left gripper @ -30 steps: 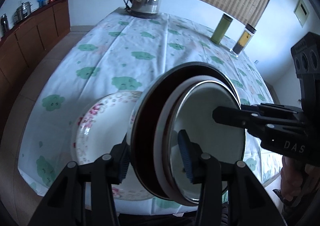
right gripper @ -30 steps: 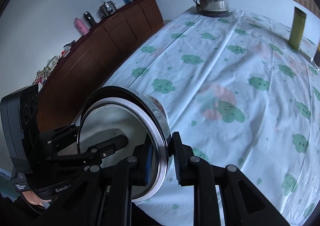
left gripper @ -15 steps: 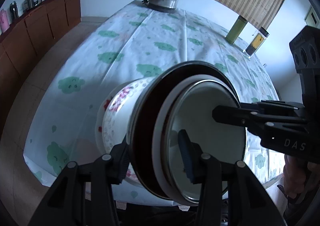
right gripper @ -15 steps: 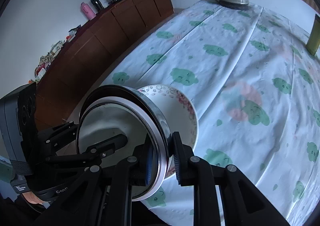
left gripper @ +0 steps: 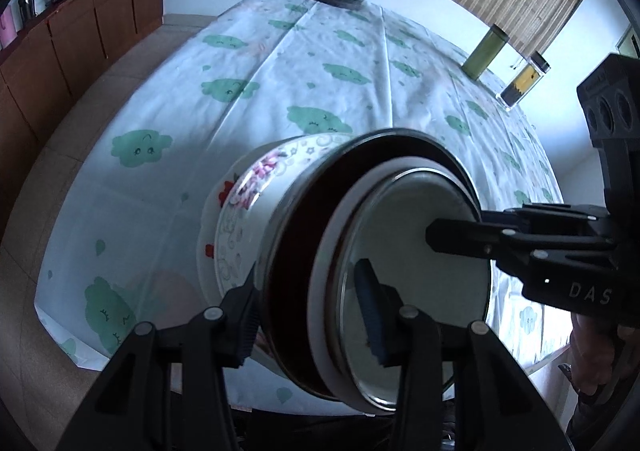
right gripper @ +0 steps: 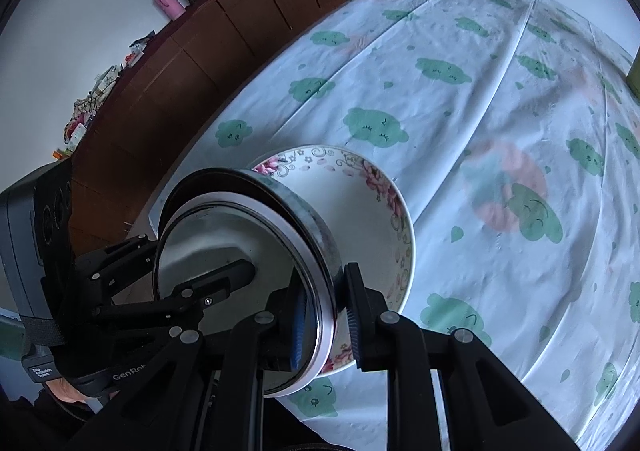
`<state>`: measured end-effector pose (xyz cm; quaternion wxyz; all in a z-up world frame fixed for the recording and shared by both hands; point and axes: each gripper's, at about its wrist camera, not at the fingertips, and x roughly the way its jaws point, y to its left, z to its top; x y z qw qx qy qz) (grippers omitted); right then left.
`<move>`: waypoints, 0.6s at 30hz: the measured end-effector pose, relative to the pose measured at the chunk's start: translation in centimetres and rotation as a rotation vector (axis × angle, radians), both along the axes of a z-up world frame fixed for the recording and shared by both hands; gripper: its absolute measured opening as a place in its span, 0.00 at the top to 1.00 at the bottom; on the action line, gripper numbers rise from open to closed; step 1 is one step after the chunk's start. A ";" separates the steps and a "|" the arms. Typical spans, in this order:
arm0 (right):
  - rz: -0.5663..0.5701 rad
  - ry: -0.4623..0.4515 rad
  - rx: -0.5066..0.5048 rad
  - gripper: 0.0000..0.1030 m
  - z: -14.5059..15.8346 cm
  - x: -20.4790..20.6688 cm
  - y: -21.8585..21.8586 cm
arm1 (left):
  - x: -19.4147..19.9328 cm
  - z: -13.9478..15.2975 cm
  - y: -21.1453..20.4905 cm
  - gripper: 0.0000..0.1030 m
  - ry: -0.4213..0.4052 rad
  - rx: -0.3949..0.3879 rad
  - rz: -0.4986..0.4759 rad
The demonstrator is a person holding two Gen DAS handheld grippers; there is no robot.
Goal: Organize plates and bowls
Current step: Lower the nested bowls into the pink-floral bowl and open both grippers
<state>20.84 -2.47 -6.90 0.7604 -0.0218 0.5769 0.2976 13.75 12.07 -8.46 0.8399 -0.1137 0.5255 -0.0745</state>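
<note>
Left gripper and right gripper both clamp the rim of the round steel bowl, held tilted over the floral white ceramic bowl at 12 o'clock, on the cloud-print tablecloth.

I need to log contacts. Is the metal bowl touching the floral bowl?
Cannot tell. In the right wrist view the metal bowl overlaps the floral bowl, hiding any contact or gap.

The steel bowl hides much of the floral bowl behind it.
</note>
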 end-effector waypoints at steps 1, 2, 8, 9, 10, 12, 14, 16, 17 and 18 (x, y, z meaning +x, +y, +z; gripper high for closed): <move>0.000 0.000 0.000 0.80 -0.1 0.1 0.1 | 0.1 0.0 0.0 0.59 0.000 -0.001 0.001; 0.000 0.003 0.003 0.80 -0.1 0.2 0.1 | 0.2 0.0 0.1 0.59 0.000 -0.005 0.001; -0.003 0.010 0.003 0.80 -0.3 0.7 0.3 | 1.1 -0.4 0.4 0.57 0.003 -0.011 -0.002; -0.003 0.011 0.005 0.80 -0.4 0.7 0.3 | 1.2 -0.4 0.5 0.57 0.002 -0.017 -0.003; -0.004 0.014 0.004 0.80 -0.4 0.8 0.2 | 1.3 -0.4 0.5 0.57 0.002 -0.019 -0.005; -0.006 0.019 0.004 0.80 -0.6 0.9 0.2 | 1.6 -0.5 0.6 0.57 0.001 -0.022 -0.006; -0.009 0.024 0.004 0.80 -0.7 1.2 0.2 | 1.8 -0.6 0.7 0.57 -0.002 -0.023 -0.006; -0.010 0.026 0.008 0.80 -0.8 1.3 0.2 | 1.8 -0.6 0.7 0.57 -0.006 -0.022 -0.006; -0.010 0.025 0.008 0.80 -0.9 1.3 0.2 | 1.9 -0.6 0.8 0.57 -0.008 -0.021 -0.007; -0.009 0.023 0.008 0.80 -0.9 1.3 0.2 | 1.9 -0.6 0.7 0.57 -0.013 -0.017 -0.008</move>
